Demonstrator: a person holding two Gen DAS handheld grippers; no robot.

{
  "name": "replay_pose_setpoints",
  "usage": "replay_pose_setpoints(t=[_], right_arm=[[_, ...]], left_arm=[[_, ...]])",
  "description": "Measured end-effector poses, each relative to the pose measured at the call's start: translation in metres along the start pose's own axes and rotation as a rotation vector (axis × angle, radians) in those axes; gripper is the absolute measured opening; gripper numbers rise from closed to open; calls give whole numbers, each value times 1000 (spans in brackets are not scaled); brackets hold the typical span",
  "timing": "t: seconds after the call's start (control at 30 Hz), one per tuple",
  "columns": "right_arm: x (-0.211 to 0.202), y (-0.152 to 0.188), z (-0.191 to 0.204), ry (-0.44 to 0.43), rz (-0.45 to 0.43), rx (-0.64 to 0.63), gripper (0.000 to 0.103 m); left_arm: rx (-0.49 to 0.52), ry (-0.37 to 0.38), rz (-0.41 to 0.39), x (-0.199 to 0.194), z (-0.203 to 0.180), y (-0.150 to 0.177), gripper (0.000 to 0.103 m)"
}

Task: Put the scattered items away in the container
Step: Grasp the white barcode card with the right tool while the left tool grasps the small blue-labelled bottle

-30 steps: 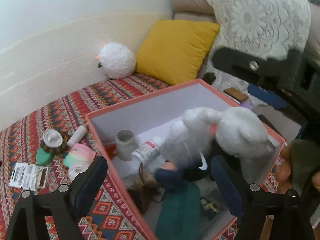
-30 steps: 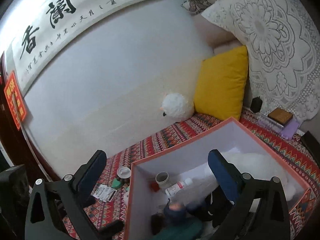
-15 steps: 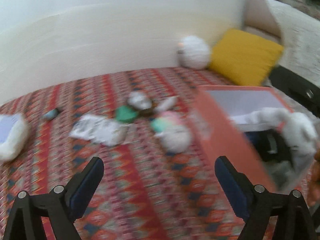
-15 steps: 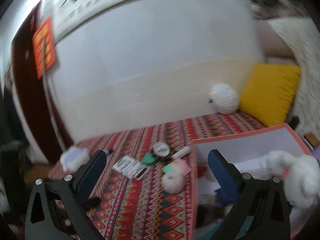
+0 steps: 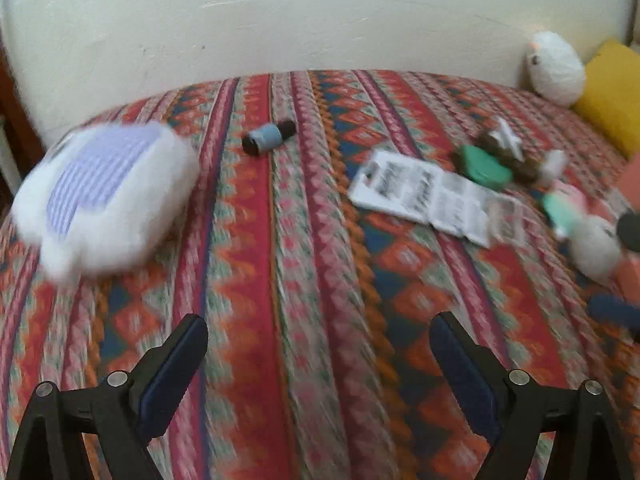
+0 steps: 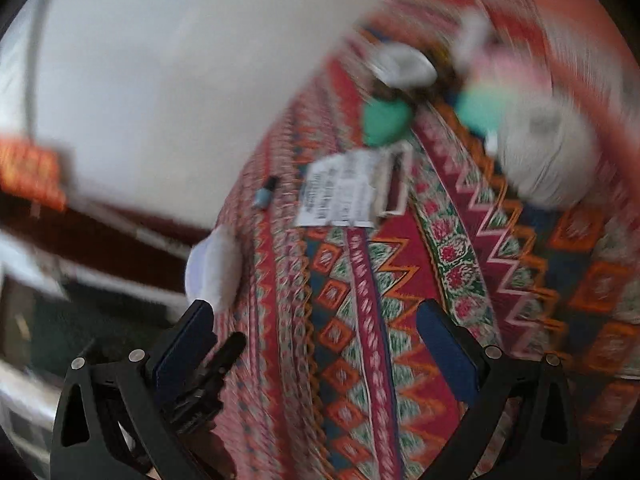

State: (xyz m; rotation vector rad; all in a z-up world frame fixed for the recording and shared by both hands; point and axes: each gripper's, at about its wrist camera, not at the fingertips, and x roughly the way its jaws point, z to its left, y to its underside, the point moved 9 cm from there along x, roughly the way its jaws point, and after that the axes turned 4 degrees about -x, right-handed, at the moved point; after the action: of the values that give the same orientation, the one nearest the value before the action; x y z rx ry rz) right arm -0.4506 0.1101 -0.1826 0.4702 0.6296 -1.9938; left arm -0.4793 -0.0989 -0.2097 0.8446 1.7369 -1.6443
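Both views are motion-blurred. My left gripper [image 5: 319, 344] is open over the patterned red bedspread [image 5: 304, 280], nothing between its fingers. Ahead lie a white fluffy pouch with a lilac check panel [image 5: 104, 200], a small blue-labelled bottle [image 5: 267, 139], a white printed packet [image 5: 424, 192], a green item [image 5: 482, 164] and a white fluffy toy [image 5: 592, 244]. The salmon container's edge [image 5: 631, 178] shows at the far right. My right gripper [image 6: 316, 334] is open, empty, over the bedspread, with the packet [image 6: 348, 188], green item [image 6: 386, 120], bottle [image 6: 264, 196] and pouch [image 6: 214, 268] beyond.
A white round plush [image 5: 556, 68] and a yellow cushion [image 5: 612, 108] rest against the cream wall [image 5: 280, 16] at the back right. The bed's left edge drops off beside the pouch, toward dark furniture [image 6: 100, 240].
Both grippers have swung left, away from the open salmon box with the white plush, and now face the scattered items on the bedspread. Both stay open and empty.
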Motion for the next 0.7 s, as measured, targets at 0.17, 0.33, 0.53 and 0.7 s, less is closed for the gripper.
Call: replay_pose_setpoints(t=[0.17,0.33,0.53,0.7], right_arm=[[43,-25,-30,-53,-16,158,103],[69,-54,-21,-85,-33,119,103],[96,-65,-4,-50,20,32,103],[102,-78,-1,-31,-33,64,103]], left_arm=[[44,-21,-9,47,8,-57,94],[126,-70,31,113,16,-94,94],[231,-92,51,167,19,-104,94],[191,0,48,181,16,-107,90]])
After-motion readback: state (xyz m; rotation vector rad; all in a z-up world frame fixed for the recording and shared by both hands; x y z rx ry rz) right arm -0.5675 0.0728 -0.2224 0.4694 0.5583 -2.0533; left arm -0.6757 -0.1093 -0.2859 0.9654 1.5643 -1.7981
